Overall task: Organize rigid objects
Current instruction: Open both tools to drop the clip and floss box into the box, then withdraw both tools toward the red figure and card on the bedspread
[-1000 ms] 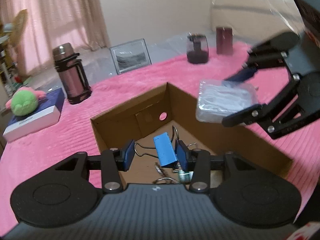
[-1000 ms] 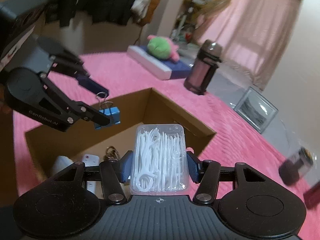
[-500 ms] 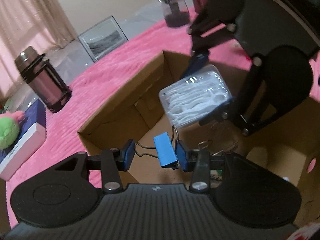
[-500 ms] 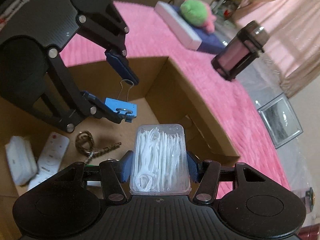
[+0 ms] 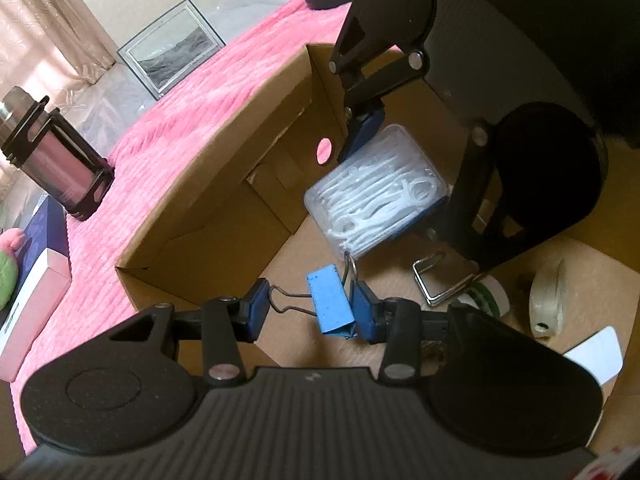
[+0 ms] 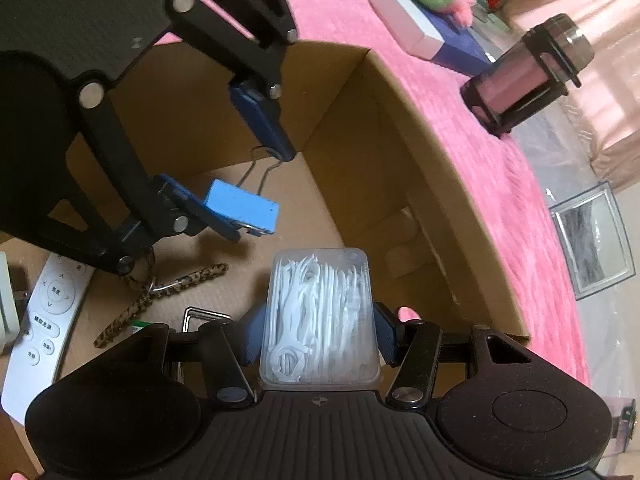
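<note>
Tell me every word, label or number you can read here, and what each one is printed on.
White remote control lying in the brown cardboard box: buttons carry small printed characters, too blurred to read.
Dark blue and white flat box on the pink blanket: a dark mark along its edge, too small to read.
Clear plastic case of white floss picks: no text visible.
Blue binder clip: no text visible.

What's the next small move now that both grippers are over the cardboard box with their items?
Probably lower a little and open both grippers. The left gripper holds the blue binder clip and the right gripper holds the floss pick case, both already inside the cardboard box walls, above bare floor beside the remote.
</note>
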`<state>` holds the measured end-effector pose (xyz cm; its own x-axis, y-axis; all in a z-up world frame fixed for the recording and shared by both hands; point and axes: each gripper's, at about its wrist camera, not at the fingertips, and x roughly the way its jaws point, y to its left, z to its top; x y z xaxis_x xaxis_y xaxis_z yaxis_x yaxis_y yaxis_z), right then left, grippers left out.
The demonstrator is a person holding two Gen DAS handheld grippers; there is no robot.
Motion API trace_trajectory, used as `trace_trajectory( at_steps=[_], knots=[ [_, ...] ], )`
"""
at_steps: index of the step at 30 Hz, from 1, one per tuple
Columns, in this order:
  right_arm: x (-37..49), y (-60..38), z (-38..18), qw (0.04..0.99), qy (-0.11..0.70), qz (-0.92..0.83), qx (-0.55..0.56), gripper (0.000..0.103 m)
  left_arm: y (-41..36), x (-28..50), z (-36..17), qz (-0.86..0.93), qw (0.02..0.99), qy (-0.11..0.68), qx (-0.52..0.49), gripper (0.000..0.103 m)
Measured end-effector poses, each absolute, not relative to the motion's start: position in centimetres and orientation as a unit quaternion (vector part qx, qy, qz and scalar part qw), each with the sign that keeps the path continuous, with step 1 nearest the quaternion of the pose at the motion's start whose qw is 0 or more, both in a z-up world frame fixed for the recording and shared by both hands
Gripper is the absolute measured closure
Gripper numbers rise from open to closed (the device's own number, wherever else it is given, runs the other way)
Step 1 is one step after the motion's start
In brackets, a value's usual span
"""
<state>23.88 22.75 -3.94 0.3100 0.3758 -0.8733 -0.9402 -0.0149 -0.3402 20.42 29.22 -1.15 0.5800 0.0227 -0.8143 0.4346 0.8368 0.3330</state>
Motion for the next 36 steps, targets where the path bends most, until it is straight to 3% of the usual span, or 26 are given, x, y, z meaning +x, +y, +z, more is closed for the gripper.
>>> trace_trajectory(
  at_steps=[21,36],
  knots=[
    [23.6,21.2,-2.0,0.689,0.272,0.512,-0.436,0.051,29.8,20.8,-1.3,-0.098,0.855,0.452,0.233,0.061],
    [18.3,13.4,6.3,0.778,0.239,0.503,-0.29,0.051,27.8,14.5,6.3,-0.041,0.923,0.368,0.1,0.061]
  ],
)
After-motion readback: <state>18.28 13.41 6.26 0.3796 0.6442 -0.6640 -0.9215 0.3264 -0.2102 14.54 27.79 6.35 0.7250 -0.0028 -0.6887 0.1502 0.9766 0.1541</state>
